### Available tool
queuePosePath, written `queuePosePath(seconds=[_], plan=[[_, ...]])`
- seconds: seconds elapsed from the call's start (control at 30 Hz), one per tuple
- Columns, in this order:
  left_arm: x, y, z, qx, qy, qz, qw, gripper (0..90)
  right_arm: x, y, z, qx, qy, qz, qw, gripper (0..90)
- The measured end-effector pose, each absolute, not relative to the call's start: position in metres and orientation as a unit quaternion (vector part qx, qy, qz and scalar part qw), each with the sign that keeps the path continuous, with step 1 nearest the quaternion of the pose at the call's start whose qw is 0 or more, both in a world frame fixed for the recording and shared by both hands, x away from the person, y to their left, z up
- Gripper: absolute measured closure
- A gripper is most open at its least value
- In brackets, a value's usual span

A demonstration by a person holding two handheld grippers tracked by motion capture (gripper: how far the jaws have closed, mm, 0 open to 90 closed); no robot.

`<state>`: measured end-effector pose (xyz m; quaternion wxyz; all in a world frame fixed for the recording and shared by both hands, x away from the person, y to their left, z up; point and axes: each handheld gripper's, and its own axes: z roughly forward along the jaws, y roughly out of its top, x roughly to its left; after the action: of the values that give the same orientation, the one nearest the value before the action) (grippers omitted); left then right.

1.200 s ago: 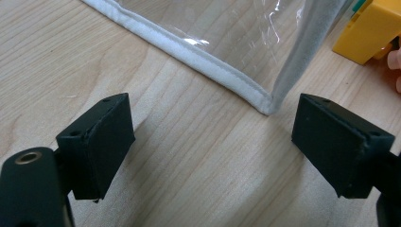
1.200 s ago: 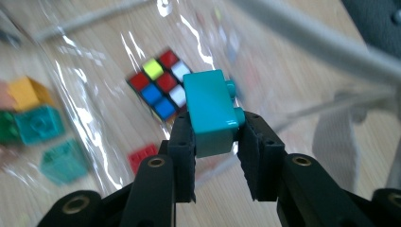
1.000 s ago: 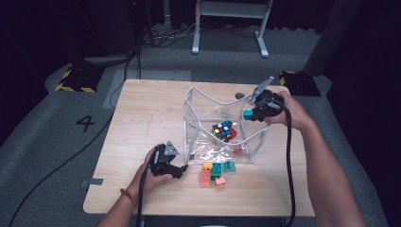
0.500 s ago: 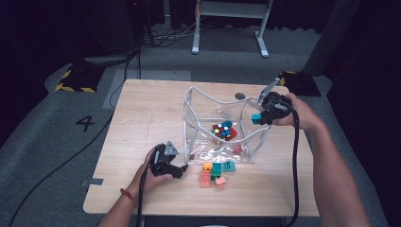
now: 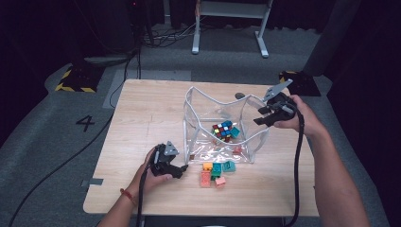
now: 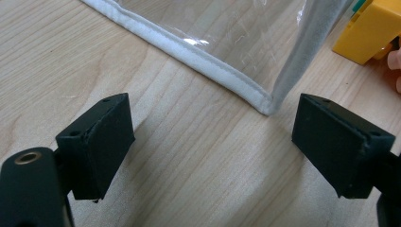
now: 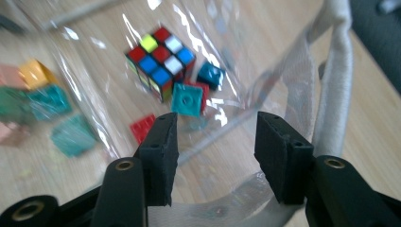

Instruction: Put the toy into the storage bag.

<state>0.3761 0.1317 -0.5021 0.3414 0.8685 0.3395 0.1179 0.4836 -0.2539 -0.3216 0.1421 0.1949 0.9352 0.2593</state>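
Observation:
A clear bag with white trim (image 5: 190, 124) stands open mid-table. Inside lie a Rubik's cube (image 5: 222, 130) (image 7: 161, 59), a teal brick (image 5: 235, 132) (image 7: 187, 100) and a red brick (image 7: 144, 126). My right gripper (image 5: 260, 116) (image 7: 215, 142) hovers open over the bag's right rim (image 7: 333, 85), with nothing between its jaws. My left gripper (image 5: 182, 168) (image 6: 213, 137) rests open on the table just off the bag's near left corner (image 6: 265, 101), holding nothing.
Loose bricks lie on the table in front of the bag: a yellow one (image 5: 207, 166) (image 6: 369, 30), two teal ones (image 5: 223, 167) and pink ones (image 5: 205, 178). The table's front edge (image 5: 198, 212) is close behind the left hand.
The right gripper held a teal brick over the bag; it has now opened, the brick lies inside, and the gripper has drifted right to the rim. The left gripper stayed put.

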Motion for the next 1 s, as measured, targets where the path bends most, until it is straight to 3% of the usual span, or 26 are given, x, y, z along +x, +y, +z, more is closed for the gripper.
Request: queuePosePath(seconds=[0.17,0.3,0.47,1.0], plan=[[0.376,0.132,-0.502,0.868,0.34,0.118,0.341,13.6,0.463,-0.266,-0.314,0.209,0.901,0.34,0.173,35.7],[0.376,0.132,-0.502,0.868,0.34,0.119,0.342,13.6,0.446,-0.274,-0.308,0.225,0.872,0.386,0.2,31.4],[0.376,0.132,-0.502,0.868,0.34,0.119,0.342,13.7,0.424,-0.282,-0.307,0.227,0.849,0.418,0.231,30.0],[0.376,0.132,-0.502,0.868,0.34,0.119,0.342,13.6,0.372,-0.297,-0.326,0.212,0.827,0.461,0.24,29.9]])
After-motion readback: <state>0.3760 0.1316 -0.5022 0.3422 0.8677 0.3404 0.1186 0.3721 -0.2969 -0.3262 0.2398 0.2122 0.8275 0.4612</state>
